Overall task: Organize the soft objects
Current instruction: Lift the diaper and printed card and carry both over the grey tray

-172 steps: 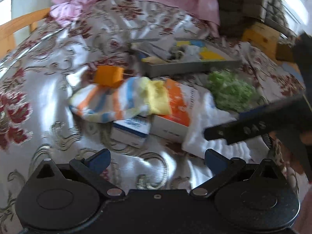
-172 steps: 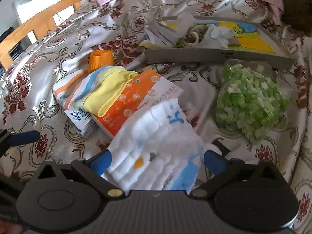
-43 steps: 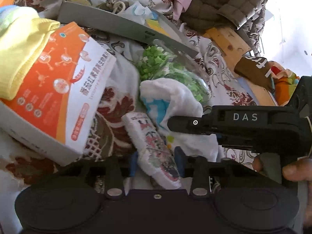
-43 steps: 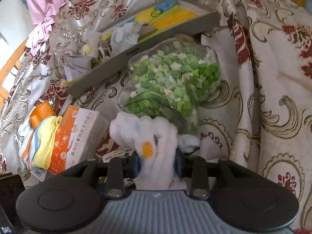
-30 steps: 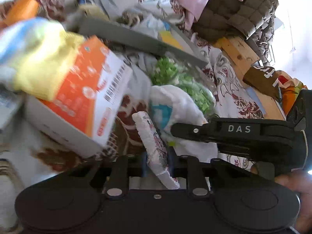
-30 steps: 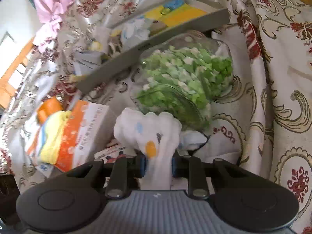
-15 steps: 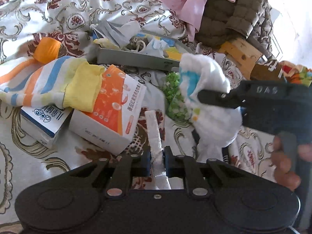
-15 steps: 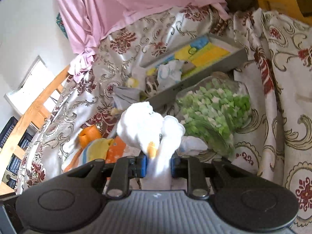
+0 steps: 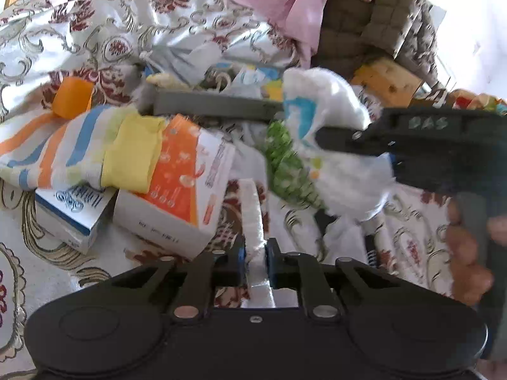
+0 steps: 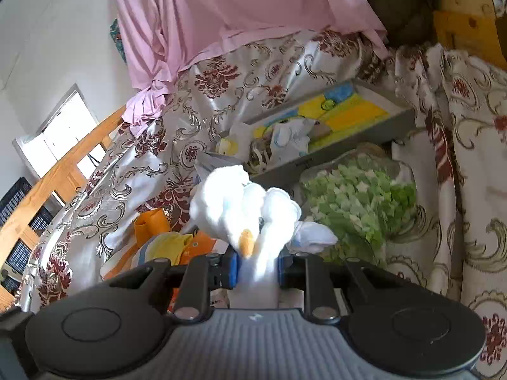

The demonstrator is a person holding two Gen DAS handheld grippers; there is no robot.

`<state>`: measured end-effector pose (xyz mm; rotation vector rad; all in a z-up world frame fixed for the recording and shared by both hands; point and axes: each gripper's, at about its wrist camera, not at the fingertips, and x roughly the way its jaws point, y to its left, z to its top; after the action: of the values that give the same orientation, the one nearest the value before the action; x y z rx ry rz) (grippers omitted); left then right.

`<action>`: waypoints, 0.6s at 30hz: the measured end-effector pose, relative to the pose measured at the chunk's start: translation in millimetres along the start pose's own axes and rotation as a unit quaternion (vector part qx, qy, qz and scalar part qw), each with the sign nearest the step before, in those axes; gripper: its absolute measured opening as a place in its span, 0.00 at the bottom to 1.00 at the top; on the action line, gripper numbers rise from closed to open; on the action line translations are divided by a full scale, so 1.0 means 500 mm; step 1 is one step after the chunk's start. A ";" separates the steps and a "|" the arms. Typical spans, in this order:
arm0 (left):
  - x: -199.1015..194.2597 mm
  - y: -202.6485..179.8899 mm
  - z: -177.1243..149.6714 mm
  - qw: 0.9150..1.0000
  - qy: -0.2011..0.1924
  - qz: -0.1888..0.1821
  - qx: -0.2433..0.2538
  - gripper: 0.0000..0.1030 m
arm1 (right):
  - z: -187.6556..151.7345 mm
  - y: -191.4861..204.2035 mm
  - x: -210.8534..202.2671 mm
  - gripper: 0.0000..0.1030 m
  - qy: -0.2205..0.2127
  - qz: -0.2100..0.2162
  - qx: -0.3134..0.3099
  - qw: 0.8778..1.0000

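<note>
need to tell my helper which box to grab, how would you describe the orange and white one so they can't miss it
Start at the long grey tray lying across the patterned bedspread. Just in front of it, two boxes sit side by side under a striped towel. The orange and white box is the larger one, with an orange printed top; its neighbour is smaller, white and blue.

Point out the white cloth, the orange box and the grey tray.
white cloth (image 10: 240, 202): right wrist view, on the bunched top above the tool's pads.
orange box (image 9: 180, 171): left wrist view, on its orange top face.
grey tray (image 9: 215, 106): left wrist view, on its near side wall.
</note>
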<state>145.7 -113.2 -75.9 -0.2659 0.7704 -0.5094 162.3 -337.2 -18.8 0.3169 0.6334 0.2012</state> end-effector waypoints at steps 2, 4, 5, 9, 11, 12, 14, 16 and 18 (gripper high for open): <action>-0.010 -0.005 0.003 1.000 -0.009 -0.006 0.001 0.14 | 0.001 0.001 -0.003 0.24 -0.008 -0.002 -0.001 1.000; -0.016 -0.010 0.003 1.000 -0.015 -0.007 0.005 0.14 | 0.002 -0.004 -0.007 0.24 -0.016 -0.005 0.003 1.000; -0.015 -0.010 0.003 1.000 -0.015 -0.007 0.005 0.14 | 0.002 -0.008 -0.009 0.24 -0.019 -0.006 0.006 1.000; -0.020 -0.008 0.007 1.000 -0.029 -0.006 -0.001 0.14 | 0.006 -0.019 -0.015 0.24 -0.032 -0.009 0.015 0.999; -0.030 -0.012 0.014 0.999 -0.043 -0.008 -0.001 0.14 | 0.008 -0.021 -0.019 0.24 -0.042 -0.008 0.017 0.999; -0.035 -0.014 0.019 0.999 -0.051 -0.008 0.000 0.14 | 0.009 -0.021 -0.021 0.24 -0.048 -0.007 0.017 0.999; -0.041 -0.018 0.033 0.998 -0.063 -0.010 -0.002 0.14 | 0.013 -0.021 -0.025 0.24 -0.065 -0.007 0.017 0.998; -0.040 -0.020 0.059 0.997 -0.077 -0.008 -0.011 0.14 | 0.022 -0.023 -0.025 0.24 -0.082 -0.009 0.020 0.996; -0.028 -0.019 0.098 0.996 -0.086 -0.009 -0.020 0.14 | 0.037 -0.030 -0.021 0.24 -0.099 -0.009 0.037 0.994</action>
<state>169.2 -111.8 -29.8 -0.3494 0.6120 -0.4828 166.5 -358.6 -4.2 0.3979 0.4478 0.1273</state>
